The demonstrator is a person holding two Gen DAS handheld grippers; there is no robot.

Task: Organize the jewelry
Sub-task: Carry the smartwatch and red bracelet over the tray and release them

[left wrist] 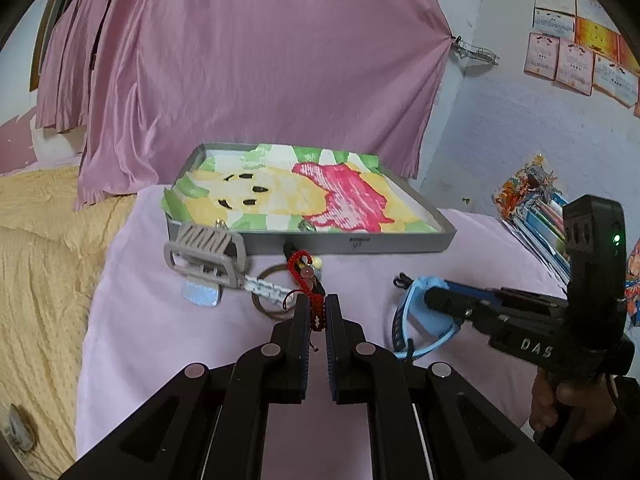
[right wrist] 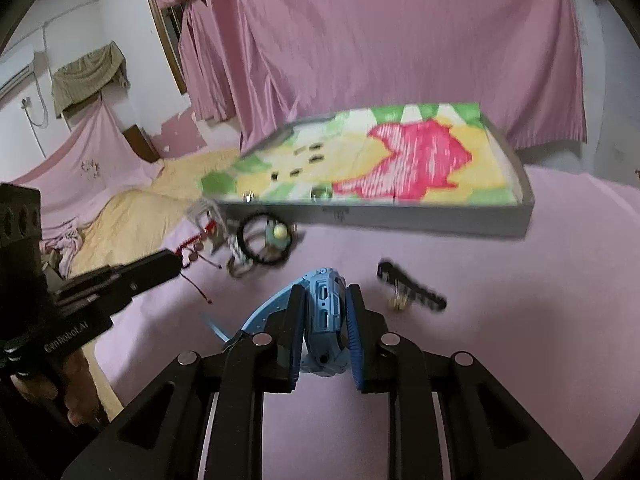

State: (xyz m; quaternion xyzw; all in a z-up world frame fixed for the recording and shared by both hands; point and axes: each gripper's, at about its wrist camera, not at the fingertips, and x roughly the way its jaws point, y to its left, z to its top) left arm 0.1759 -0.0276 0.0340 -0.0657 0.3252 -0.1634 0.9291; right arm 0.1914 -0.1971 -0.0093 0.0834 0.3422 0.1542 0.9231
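Observation:
A grey tray (left wrist: 344, 242) lined with a yellow, pink and green cloth sits at the back of the pink-covered table; it also shows in the right wrist view (right wrist: 420, 224). My left gripper (left wrist: 317, 312) is shut on a red braided cord bracelet (left wrist: 304, 268) with pale beads, just in front of the tray. My right gripper (right wrist: 323, 300) is shut on a light blue watch (right wrist: 324, 320), which also shows in the left wrist view (left wrist: 404, 316). The right wrist view is blurred.
A beige hair claw clip (left wrist: 206, 254), a white braided strap with a metal ring (left wrist: 270, 292) and a silver pad (left wrist: 201, 293) lie left of the bracelet. A black strap piece (right wrist: 412, 288) lies right of the watch. Yellow bedding (left wrist: 40, 280) is at the left.

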